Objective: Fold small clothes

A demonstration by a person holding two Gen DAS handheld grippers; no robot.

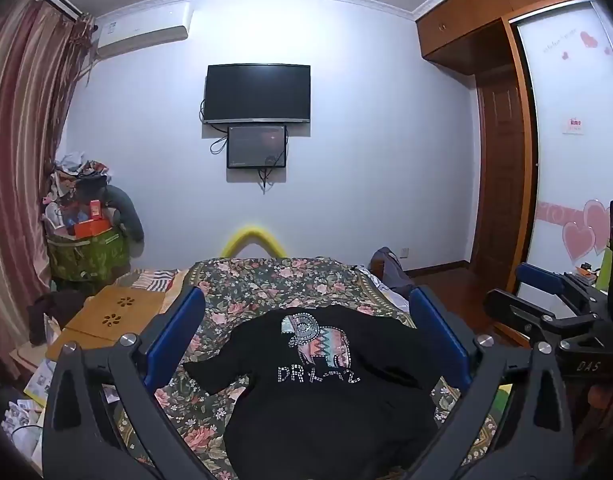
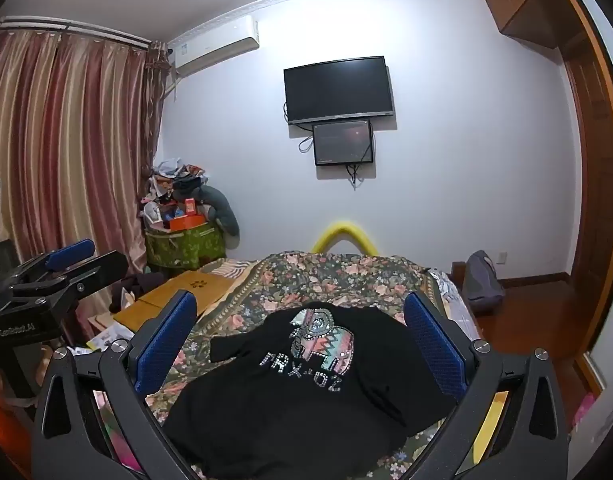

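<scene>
Hand-held gripper (image 1: 306, 320), blue-padded, over black shirt (image 1: 326, 380)

Matt black cloth shirt (image 1: 326, 392) with sparkly studded print lies on a woven floral bedspread (image 1: 266, 280).

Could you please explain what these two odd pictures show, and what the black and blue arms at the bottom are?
Those are two handheld grippers a person carries, each with a wide-angle camera looking along its blue-padded fingers. One picture is from the left gripper, the other from the right gripper; each also glimpses the other at its edge. Both are open, held above the bed and gripping nothing. On the floral bedspread lies a black shirt with an elephant print, spread out and not yet folded. A television hangs on the far wall.
</scene>
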